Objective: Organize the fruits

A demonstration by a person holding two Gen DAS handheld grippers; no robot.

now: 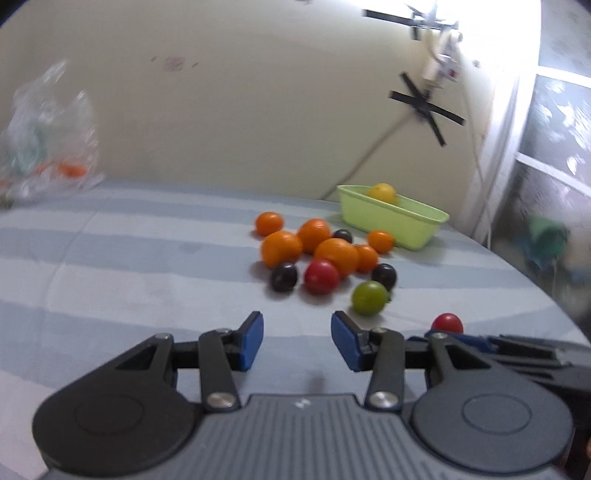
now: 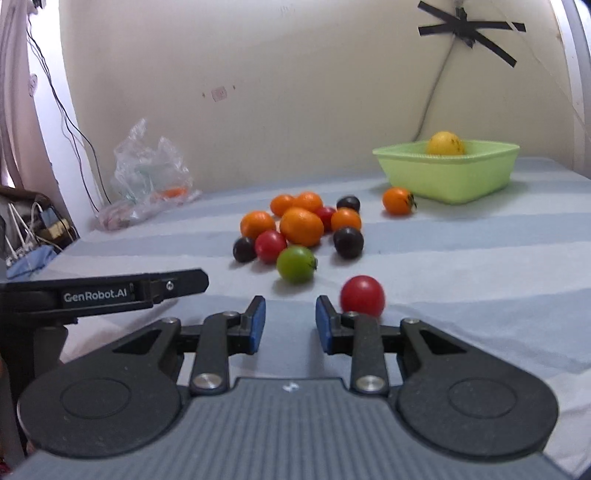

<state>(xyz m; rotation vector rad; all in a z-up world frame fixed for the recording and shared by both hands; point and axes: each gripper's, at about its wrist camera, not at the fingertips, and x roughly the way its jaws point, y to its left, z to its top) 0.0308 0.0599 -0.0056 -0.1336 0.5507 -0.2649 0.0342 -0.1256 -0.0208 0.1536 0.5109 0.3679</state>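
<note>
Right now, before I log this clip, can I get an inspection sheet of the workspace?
Surface: striped cloth, pale blue bands, no spills seen.
Job's things: green tub at the far right holds one yellow fruit; a pile of orange, red and dark fruit sits mid-cloth; a green fruit and a red fruit lie loose nearer the tools; one orange fruit lies beside the tub.
Clutter: crumpled plastic bag at the far left.
Grippers: left tool and right tool both empty, jaws apart.
Cables: wires taped to the wall; more cables hang left.
Surroundings: cream wall.
</note>
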